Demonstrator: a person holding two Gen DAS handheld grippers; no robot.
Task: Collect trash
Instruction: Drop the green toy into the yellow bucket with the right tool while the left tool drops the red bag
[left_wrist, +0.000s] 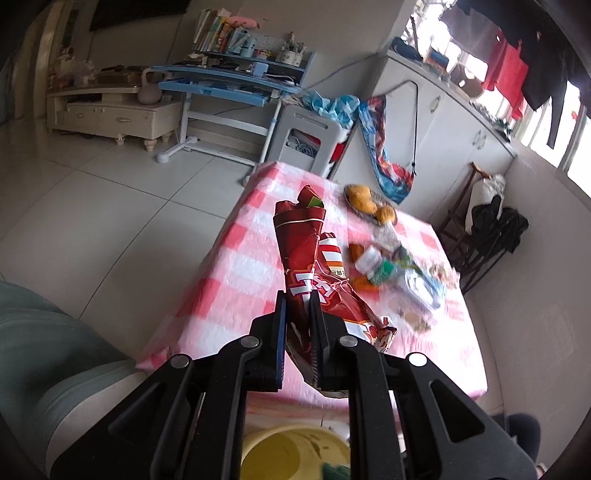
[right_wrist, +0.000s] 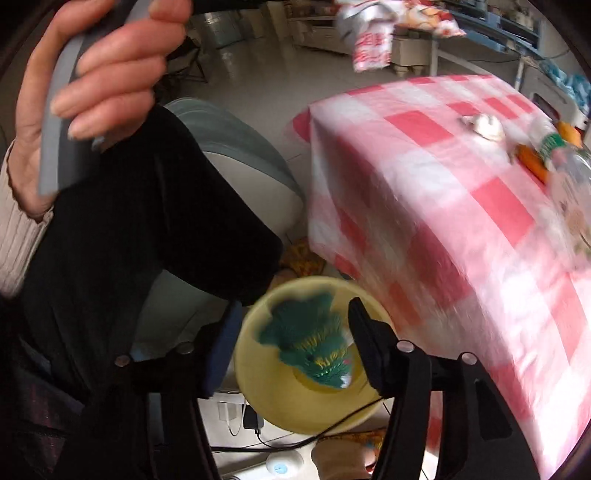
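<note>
My left gripper (left_wrist: 297, 295) is shut on a long crumpled red snack bag (left_wrist: 306, 254) and holds it above the near edge of the pink checked table (left_wrist: 236, 266). The bag's tail also shows at the top of the right wrist view (right_wrist: 373, 48). A yellow bin (right_wrist: 258, 380) stands on the floor below the table edge, with a green wrapper (right_wrist: 314, 343) inside. It also shows at the bottom of the left wrist view (left_wrist: 291, 450). My right gripper (right_wrist: 291, 325) is open and empty, right above the bin.
More litter (left_wrist: 402, 273) lies on the table's right half, with oranges (left_wrist: 365, 201) on a plate behind it. A clear bottle (right_wrist: 565, 166) lies on the table. A grey-green seat (right_wrist: 236, 155) stands left of the bin. Cables and an adapter (right_wrist: 251, 421) lie on the floor.
</note>
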